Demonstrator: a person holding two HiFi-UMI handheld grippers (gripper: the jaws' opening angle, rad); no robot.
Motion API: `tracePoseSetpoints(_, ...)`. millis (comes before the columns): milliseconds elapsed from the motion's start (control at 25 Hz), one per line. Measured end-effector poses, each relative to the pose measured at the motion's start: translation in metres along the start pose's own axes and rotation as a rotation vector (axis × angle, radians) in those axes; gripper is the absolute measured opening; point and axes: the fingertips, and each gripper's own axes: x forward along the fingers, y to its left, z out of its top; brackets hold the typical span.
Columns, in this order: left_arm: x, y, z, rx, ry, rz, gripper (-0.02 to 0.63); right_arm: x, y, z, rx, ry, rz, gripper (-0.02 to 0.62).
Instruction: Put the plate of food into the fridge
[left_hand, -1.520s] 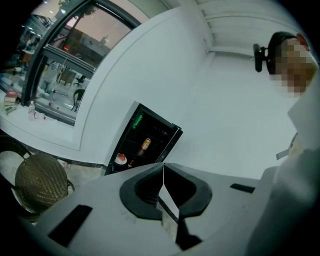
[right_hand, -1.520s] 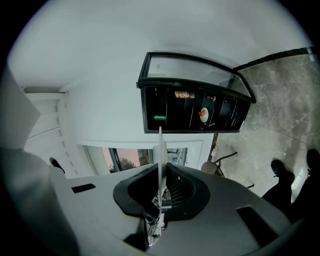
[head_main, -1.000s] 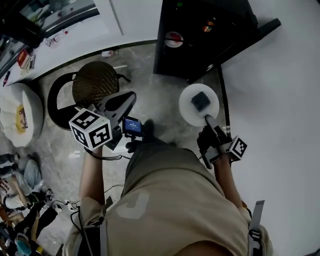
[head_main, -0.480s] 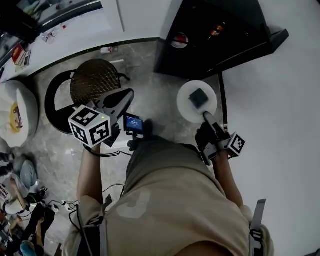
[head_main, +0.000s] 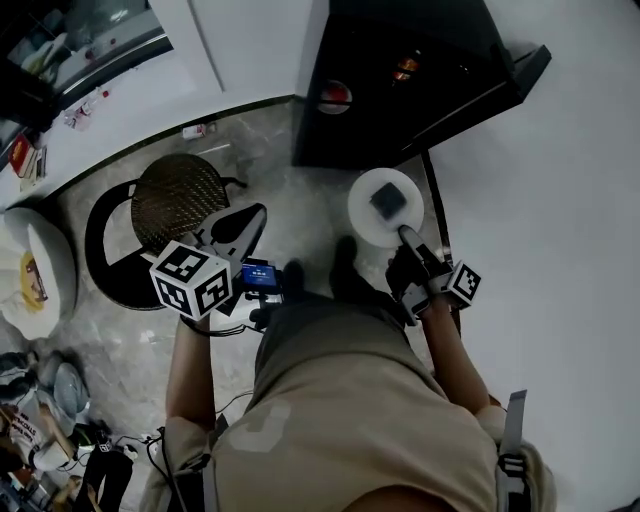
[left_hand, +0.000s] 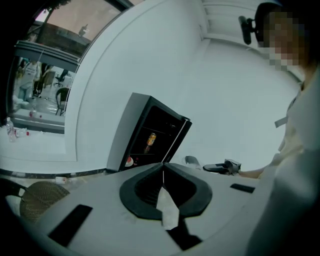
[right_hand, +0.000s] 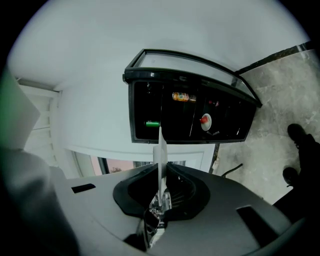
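A white plate (head_main: 371, 222) with a dark square piece of food (head_main: 388, 201) is held out in front of me, and my right gripper (head_main: 405, 234) is shut on its near rim. In the right gripper view the plate (right_hand: 161, 145) shows edge-on, clamped between the jaws. The black fridge (head_main: 400, 60) stands open just beyond the plate, its door (head_main: 485, 88) swung to the right. Its shelves (right_hand: 190, 117) hold a can (right_hand: 182, 96), a green item (right_hand: 152, 123) and a red-and-white item (right_hand: 205, 120). My left gripper (head_main: 258, 213) hangs lower left, shut and holding nothing, pointed at the fridge (left_hand: 150, 140).
A wicker stool (head_main: 180, 190) in a black ring stands on the marble floor left of the fridge. A white round seat (head_main: 40, 260) and loose clutter (head_main: 50, 440) lie at the far left. A white wall (head_main: 540, 250) runs along the right. My shoes (head_main: 345, 255) are on the floor below the plate.
I have stepped closer to the fridge, one shoe now forward under the plate. The right gripper and plate shifted slightly left. The left gripper dropped a little, still shut.
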Motion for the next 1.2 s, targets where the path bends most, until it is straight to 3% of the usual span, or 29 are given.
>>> tracePoseSetpoints(320,0.04,-0.024,0.007,0.026,0.018,0.003,0.012,0.008,-0.009,0.031,-0.01,0.032,-0.003,0.034)
tracePoseSetpoints(800,0.094,-0.032,0.014,-0.044,0.001,0.043,0.012,0.039,-0.039,0.066,0.005,0.102,-0.009,0.034)
tracePoseSetpoints(1200,0.129,0.03,0.003,-0.047,0.055,0.094,0.012,0.109,-0.09,0.089,-0.009,0.11,-0.009,0.034)
